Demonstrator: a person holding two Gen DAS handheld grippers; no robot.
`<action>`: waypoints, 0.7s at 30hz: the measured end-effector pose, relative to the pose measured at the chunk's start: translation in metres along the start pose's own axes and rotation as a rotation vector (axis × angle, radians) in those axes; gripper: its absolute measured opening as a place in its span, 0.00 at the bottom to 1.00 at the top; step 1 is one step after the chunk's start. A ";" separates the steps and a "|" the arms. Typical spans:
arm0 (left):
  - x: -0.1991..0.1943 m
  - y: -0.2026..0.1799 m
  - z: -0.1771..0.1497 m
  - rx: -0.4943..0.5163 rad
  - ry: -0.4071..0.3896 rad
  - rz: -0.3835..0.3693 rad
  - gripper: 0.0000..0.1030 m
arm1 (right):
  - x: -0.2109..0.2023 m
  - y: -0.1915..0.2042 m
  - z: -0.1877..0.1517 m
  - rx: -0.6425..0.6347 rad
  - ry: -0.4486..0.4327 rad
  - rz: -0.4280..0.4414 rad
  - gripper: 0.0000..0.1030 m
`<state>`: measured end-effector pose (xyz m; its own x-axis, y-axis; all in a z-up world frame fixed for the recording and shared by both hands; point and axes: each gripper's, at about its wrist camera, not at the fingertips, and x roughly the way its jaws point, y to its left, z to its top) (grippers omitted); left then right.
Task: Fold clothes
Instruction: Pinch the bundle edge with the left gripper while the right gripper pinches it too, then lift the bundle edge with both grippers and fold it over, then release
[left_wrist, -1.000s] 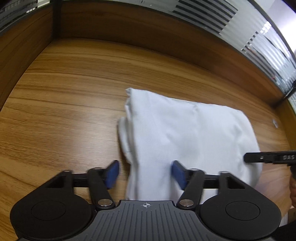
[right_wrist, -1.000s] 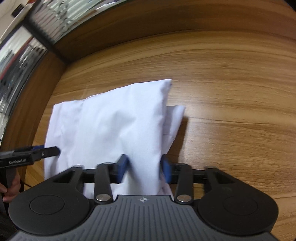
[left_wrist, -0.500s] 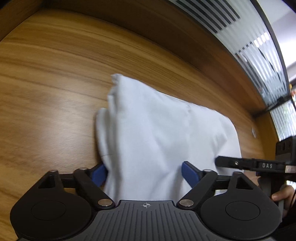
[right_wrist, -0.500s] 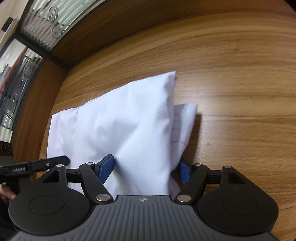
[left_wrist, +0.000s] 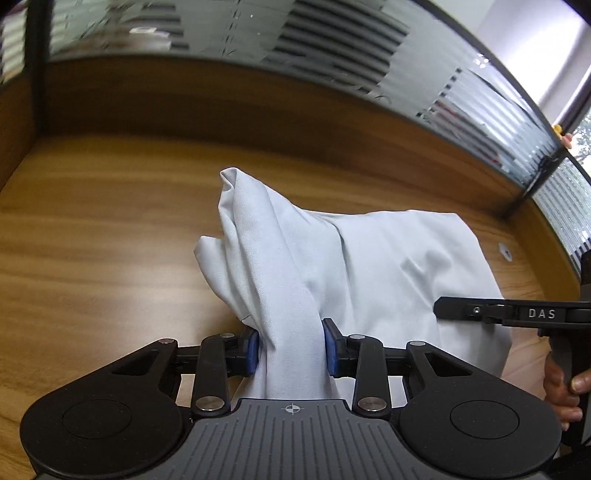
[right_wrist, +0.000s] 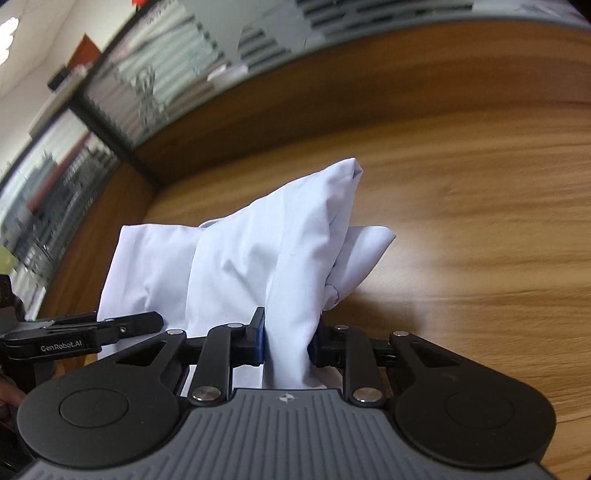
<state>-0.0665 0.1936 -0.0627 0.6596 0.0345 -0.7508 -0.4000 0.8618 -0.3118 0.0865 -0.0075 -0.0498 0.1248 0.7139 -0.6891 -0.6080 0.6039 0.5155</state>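
I judge the fold about midway: the garment (left_wrist: 369, 266) lies on the worktop (left_wrist: 92, 236), already doubled into a thick pad. My left hand-held gripper (left_wrist: 291, 347) and right hand-held gripper (right_wrist: 286, 341) have just closed, each pinching its near edge. Thin, smooth white cloth with soft creases on wood-grain veneer.

The white garment (left_wrist: 369, 266) is a thin woven cloth, matt, finely textured, softly creased where it bunches. The tabletop (left_wrist: 92, 258) is wood-grain, smooth with a low satin sheen, and the low wall (left_wrist: 221, 99) behind it has the same brown wood look. Each hand-held gripper, left (left_wrist: 291, 347) and right (right_wrist: 286, 338), is matt black plastic with a ribbed grey plate, shiny metal rivets and blue rubbery pads (left_wrist: 252, 350). The glass partition (left_wrist: 332, 48) above is glossy with frosted stripes
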 end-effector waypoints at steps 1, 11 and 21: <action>0.001 -0.012 0.001 0.006 -0.002 -0.002 0.36 | -0.010 -0.005 0.002 -0.001 -0.010 -0.001 0.24; 0.050 -0.150 0.016 0.066 0.014 -0.064 0.36 | -0.130 -0.112 0.024 0.012 -0.095 -0.056 0.24; 0.167 -0.333 0.056 0.346 0.155 -0.241 0.35 | -0.247 -0.271 0.002 0.189 -0.223 -0.174 0.24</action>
<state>0.2127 -0.0591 -0.0514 0.5940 -0.2417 -0.7673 0.0075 0.9554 -0.2952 0.2222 -0.3469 -0.0188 0.3954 0.6416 -0.6572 -0.4086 0.7637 0.4997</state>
